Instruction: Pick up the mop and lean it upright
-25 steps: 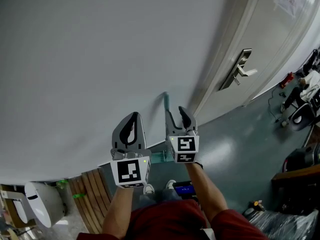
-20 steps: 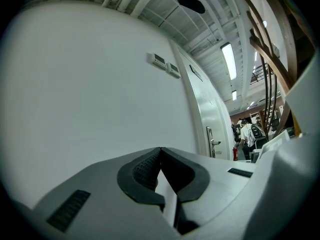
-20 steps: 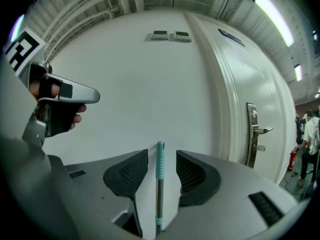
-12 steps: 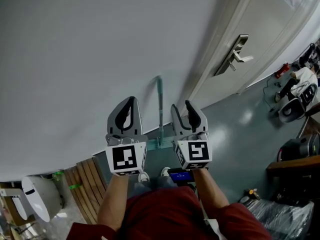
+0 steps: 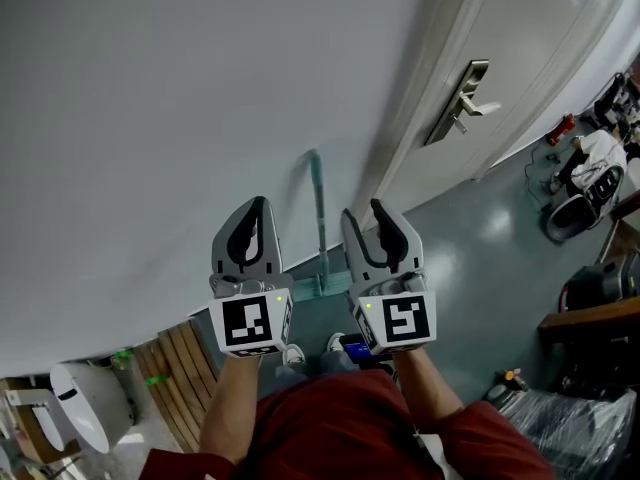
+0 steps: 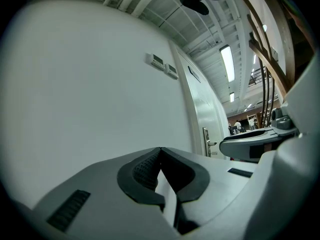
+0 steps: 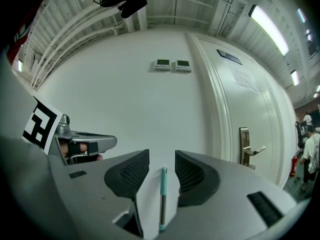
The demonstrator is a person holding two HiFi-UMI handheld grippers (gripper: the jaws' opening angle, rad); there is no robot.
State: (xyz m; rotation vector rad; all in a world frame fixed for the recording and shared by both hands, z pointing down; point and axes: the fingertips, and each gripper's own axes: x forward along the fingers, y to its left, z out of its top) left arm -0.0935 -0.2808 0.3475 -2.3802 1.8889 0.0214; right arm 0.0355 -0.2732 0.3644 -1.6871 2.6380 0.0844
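Note:
The mop stands upright against the white wall, its thin handle point(image 5: 318, 213) ending in a teal grip, its head point(image 5: 322, 286) low on the floor. In the right gripper view the handle point(image 7: 163, 194) shows through the gap between the jaws, but farther off at the wall. My right gripper point(image 5: 364, 211) is open, just right of the handle and apart from it; its jaws have just been closing a little, with nothing between them. My left gripper point(image 5: 255, 204) hangs left of the handle, jaws shut on nothing point(image 6: 160, 149).
A white door point(image 5: 520, 48) with a metal lever handle point(image 5: 462, 103) is right of the mop. Wooden slats point(image 5: 175, 378) and a white device point(image 5: 75, 413) lie at lower left. Clutter and a seated person point(image 5: 590, 163) are at the far right.
My right gripper has come away from the mop handle, moving right and back toward me. The mop stays against the wall on its own. The left gripper has barely moved.

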